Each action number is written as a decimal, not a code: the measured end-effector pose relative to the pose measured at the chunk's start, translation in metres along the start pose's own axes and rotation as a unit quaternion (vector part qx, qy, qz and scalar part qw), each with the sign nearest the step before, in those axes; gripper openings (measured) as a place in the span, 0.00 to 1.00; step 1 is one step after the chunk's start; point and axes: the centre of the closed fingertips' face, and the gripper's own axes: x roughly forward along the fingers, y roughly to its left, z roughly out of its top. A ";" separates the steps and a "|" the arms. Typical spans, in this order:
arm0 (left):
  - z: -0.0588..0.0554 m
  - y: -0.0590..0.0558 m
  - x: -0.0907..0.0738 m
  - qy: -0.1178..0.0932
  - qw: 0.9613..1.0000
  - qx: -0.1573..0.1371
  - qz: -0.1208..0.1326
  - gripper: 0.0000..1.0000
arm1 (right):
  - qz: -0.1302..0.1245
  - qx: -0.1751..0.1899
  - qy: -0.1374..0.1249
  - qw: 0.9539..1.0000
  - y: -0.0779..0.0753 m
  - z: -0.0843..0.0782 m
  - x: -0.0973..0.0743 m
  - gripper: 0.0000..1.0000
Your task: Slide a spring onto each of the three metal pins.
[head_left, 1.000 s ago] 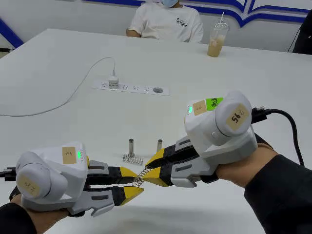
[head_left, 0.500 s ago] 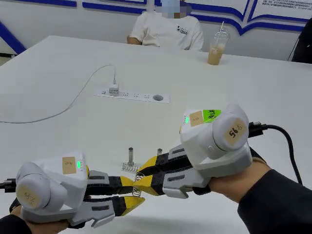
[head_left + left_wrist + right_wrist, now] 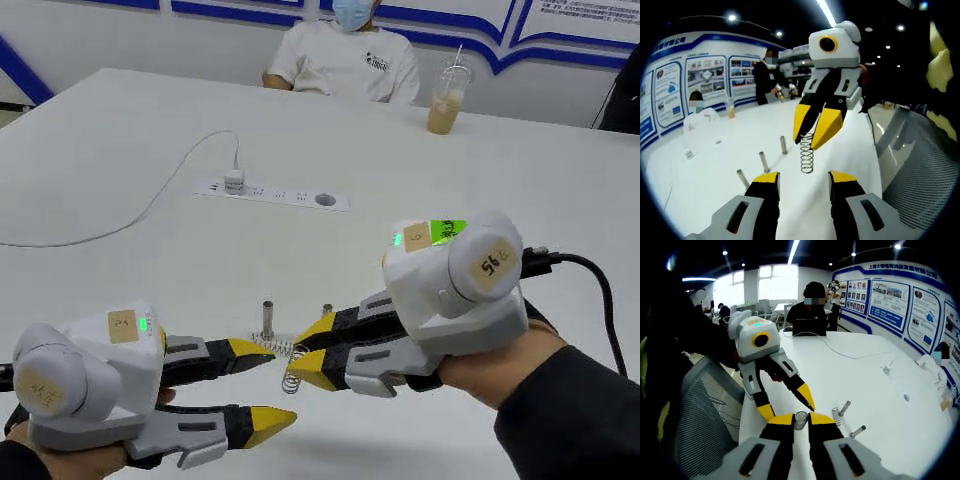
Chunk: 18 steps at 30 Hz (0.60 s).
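Right tool pinches spring (dangling)

Office: meeting table, wall posters.

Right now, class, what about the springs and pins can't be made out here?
Head view: short grey metal pin, base hidden behind right gripper.
Right gripper view: coiled steel wire spring, length hidden by that gripper's jaws.
Left gripper view: nearest metal pin, base hidden behind left gripper.

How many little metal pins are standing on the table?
3, standing in a row on the white table, seen in the left gripper view: near pin, middle pin, far pin. None seems hidden.
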 end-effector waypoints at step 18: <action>-0.004 0.024 -0.023 -0.016 0.997 -0.038 0.064 0.64 | -0.082 0.014 -0.004 0.997 -0.066 0.004 -0.018 0.12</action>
